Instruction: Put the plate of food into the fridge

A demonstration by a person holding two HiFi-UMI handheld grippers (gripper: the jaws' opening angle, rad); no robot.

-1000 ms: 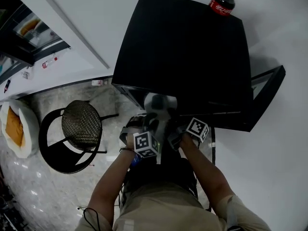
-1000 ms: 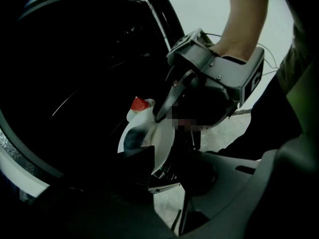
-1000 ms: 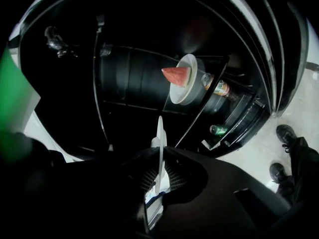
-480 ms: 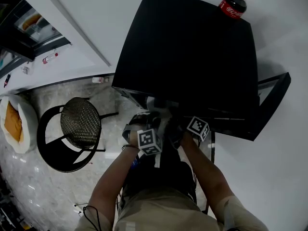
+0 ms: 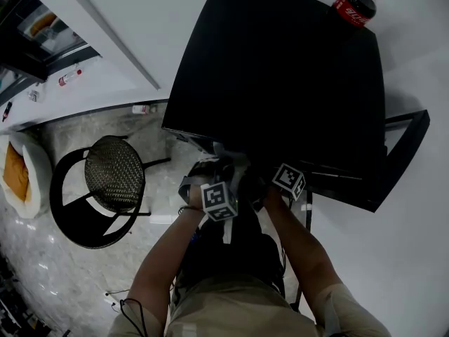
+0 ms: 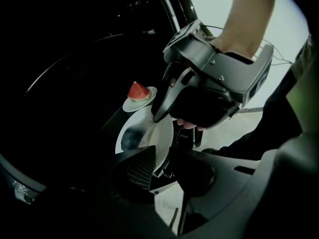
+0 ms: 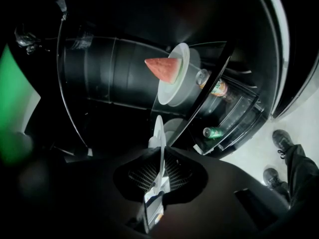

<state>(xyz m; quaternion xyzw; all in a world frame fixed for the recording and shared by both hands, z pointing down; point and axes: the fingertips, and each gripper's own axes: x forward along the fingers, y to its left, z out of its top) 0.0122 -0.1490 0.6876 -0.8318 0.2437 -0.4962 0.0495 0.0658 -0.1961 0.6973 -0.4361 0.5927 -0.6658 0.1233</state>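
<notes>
Both grippers hold a white plate (image 6: 158, 132) with a dark bit of food on it, inside the open black fridge (image 5: 280, 69). My left gripper (image 6: 162, 158) has the near rim between its jaws, which have just been closing on it. My right gripper (image 7: 159, 171) is shut on the opposite rim, where the plate (image 7: 158, 131) shows edge-on. In the left gripper view the right gripper (image 6: 158, 114) reaches in from above. In the head view the plate is hidden under the fridge top, and only the marker cubes (image 5: 218, 201) show clearly.
A small plate with a watermelon slice (image 7: 169, 69) sits on a glass shelf just behind the held plate. The open door (image 5: 400, 160) at the right holds a can (image 7: 214, 132). A cola bottle (image 5: 358, 4) stands on the fridge top. A round black chair (image 5: 112, 181) is at the left.
Both grippers have sunk a little and gone further under the fridge's top edge with the plate, which was a grey blur in the head view before and is now hidden.
</notes>
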